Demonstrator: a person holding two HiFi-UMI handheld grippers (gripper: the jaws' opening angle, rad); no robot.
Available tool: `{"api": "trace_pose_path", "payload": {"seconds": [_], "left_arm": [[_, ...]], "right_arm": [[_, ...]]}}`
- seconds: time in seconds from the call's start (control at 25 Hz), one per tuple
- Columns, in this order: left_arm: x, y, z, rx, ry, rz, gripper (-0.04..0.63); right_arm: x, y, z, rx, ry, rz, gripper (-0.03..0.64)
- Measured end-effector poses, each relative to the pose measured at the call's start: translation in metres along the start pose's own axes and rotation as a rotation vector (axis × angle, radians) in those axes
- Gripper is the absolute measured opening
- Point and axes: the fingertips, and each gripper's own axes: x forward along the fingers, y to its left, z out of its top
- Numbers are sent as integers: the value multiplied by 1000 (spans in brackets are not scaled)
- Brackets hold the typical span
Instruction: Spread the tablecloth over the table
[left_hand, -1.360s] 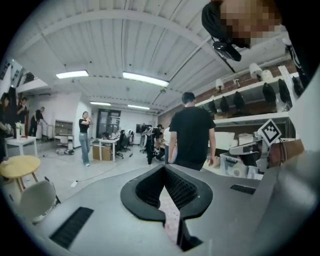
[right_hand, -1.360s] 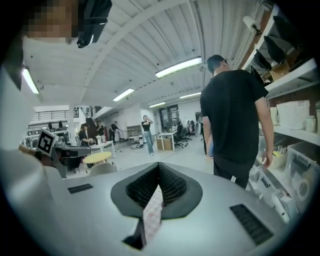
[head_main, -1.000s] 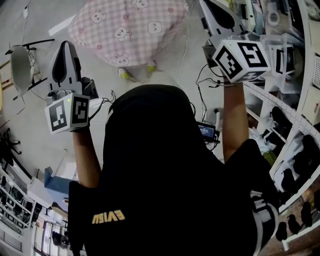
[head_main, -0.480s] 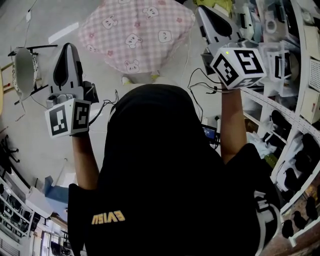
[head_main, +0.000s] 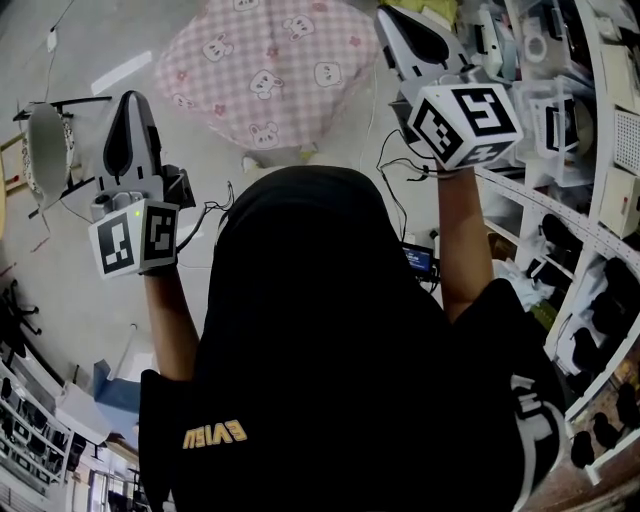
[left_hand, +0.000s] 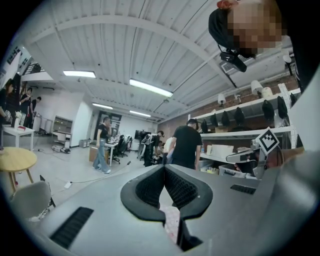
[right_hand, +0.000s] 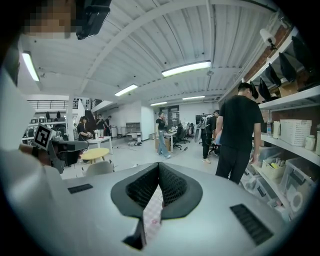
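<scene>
The tablecloth (head_main: 270, 65), pink check with small bear prints, hangs spread out in front of me between my two raised grippers in the head view. My left gripper (head_main: 130, 100) is held up at the left and my right gripper (head_main: 390, 15) at the upper right. In the left gripper view the left gripper (left_hand: 164, 167) has its pads pressed together, with a strip of the tablecloth (left_hand: 172, 225) pinched behind them. The right gripper (right_hand: 159, 165) is likewise shut, with the tablecloth (right_hand: 152, 215) caught between its pads. The table itself is hidden.
White shelving (head_main: 600, 230) with boxes and dark items runs along my right. A pale chair (head_main: 45, 140) stands on the floor at my left. Several people (right_hand: 240, 135) stand further off in the room, near a round yellow table (left_hand: 15, 160). Cables (head_main: 400, 190) trail on the floor.
Both grippers have shifted a little with the cloth still pinched; the right one has drifted left in the head view. The cloth has lifted and billowed slightly wider.
</scene>
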Motion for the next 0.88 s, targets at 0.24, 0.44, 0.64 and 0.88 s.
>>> {"api": "trace_pose_path", "payload": {"seconds": [0.24,0.44,0.64,0.88], "left_arm": [[4,-12,5,4,-12,-8,18],[7,-28,-2,-16,-5,-20,18],[2,-1,-5,-7,18,3,18],[1,7,-8,-20,32,33,18]], "right_arm": [[-8,-4,-1,19,-9,10,2],[-20,-9,-15,13,11,4,2],[-9,6,-19,-12,35,21,2],[-9,5,-21,-28,40,15,2]]}}
